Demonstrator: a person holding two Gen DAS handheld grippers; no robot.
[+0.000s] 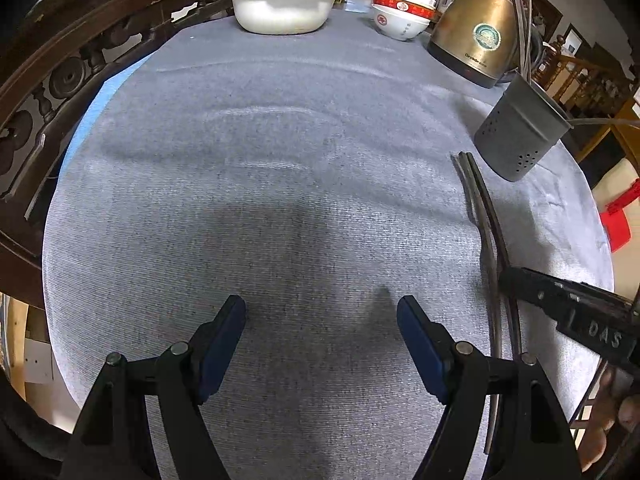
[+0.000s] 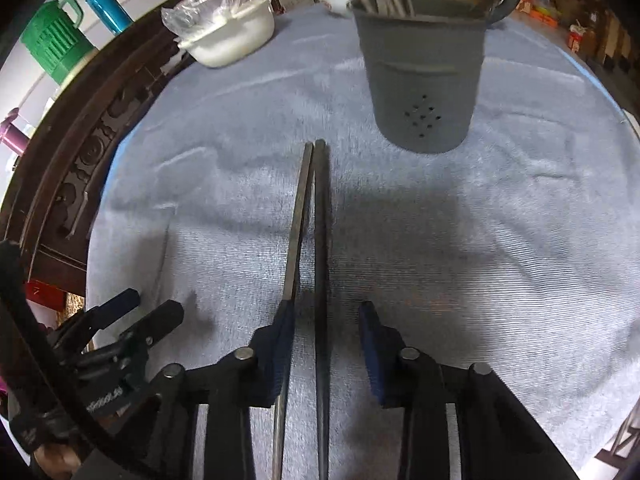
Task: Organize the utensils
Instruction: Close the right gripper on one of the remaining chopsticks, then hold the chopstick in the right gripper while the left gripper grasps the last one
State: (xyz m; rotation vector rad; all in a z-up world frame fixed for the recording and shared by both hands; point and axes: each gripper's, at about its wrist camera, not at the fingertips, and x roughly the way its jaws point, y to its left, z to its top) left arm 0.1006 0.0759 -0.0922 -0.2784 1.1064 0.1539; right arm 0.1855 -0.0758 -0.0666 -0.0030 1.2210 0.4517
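A pair of dark chopsticks (image 2: 314, 216) lies on the grey-blue cloth, tips pointing toward a grey perforated utensil holder (image 2: 422, 76) that holds several other utensils. My right gripper (image 2: 326, 316) is open, its jaws straddling the chopsticks' near part; the left pad touches one stick. In the left wrist view the chopsticks (image 1: 486, 224) lie at the right, the holder (image 1: 522, 132) beyond them, and the right gripper (image 1: 560, 300) reaches in from the right. My left gripper (image 1: 320, 312) is open and empty over bare cloth.
A white basin with a plastic bag (image 1: 280, 4), stacked red-and-white bowls (image 1: 400, 12) and a brass kettle (image 1: 474, 36) stand at the table's far side. A carved wooden chair back (image 1: 60, 76) runs along the left edge. A green jug (image 2: 54, 38) stands beyond it.
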